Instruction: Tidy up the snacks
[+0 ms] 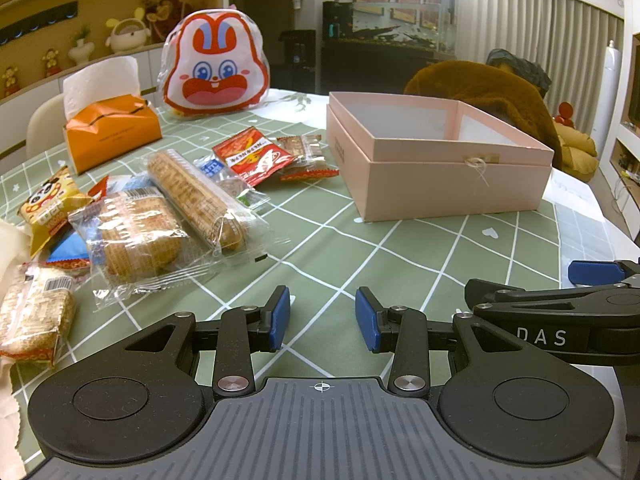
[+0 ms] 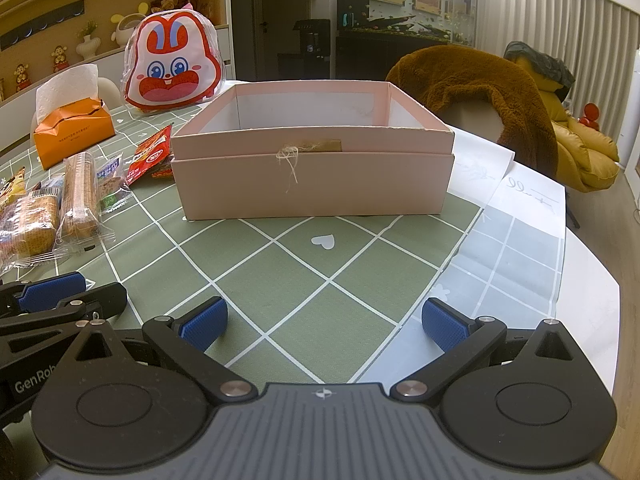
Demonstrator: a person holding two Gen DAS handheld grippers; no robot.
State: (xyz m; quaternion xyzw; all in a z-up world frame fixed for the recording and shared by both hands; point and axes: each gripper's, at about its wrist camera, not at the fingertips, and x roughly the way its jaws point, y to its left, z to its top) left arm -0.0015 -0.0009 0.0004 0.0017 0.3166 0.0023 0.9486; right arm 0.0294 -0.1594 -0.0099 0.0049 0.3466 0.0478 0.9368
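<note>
Two tongs hover side by side over a green checked tablecloth [image 2: 304, 264]. The left tongs [image 1: 322, 318] stand apart, empty; the right tongs [image 2: 324, 326] gape wider, also empty. A pile of wrapped snacks [image 1: 160, 216] lies ahead-left of the left tongs. An open pink box [image 2: 314, 182] sits straight ahead of the right tongs.
</note>
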